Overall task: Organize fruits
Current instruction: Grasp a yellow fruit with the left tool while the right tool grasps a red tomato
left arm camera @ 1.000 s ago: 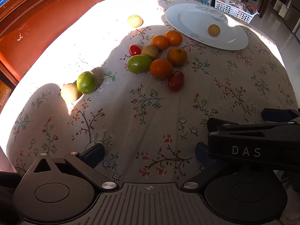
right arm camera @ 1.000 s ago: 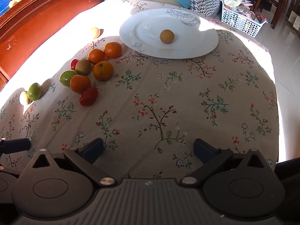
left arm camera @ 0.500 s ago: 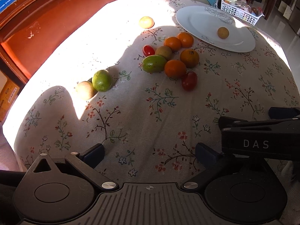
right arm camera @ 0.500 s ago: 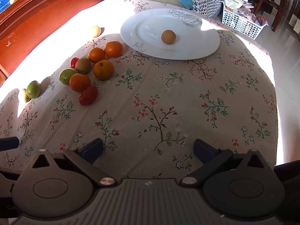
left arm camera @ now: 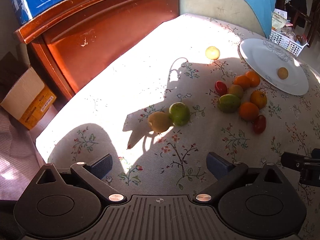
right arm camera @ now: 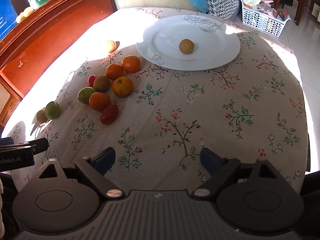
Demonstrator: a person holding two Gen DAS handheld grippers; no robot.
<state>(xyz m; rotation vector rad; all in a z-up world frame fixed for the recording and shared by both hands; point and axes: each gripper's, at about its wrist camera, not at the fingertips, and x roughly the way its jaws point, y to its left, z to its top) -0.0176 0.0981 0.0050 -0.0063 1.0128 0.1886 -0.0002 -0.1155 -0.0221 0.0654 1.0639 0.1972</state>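
Note:
A white plate [right arm camera: 220, 46] at the table's far side holds one small yellow-brown fruit [right arm camera: 186, 46]; the plate also shows in the left wrist view [left arm camera: 260, 60]. A cluster of oranges [right arm camera: 122, 86], red tomatoes [right arm camera: 109, 114] and green fruits [right arm camera: 86, 95] lies left of the plate. A green fruit [left arm camera: 179, 113] and a tan fruit [left arm camera: 160, 121] sit together ahead of my left gripper [left arm camera: 160, 165], which is open and empty. A lone yellow fruit [left arm camera: 212, 53] lies in the sun. My right gripper [right arm camera: 158, 159] is open and empty near the front edge.
The round table has a floral cloth [right arm camera: 200, 110]. A red wooden cabinet [left arm camera: 100, 32] stands to the left with boxes on top. A cardboard box [left arm camera: 28, 98] sits on the floor. A white basket [right arm camera: 262, 20] is behind the table.
My left gripper has swung left, so the green and tan fruit pair now lies straight ahead of it. My right gripper has barely moved.

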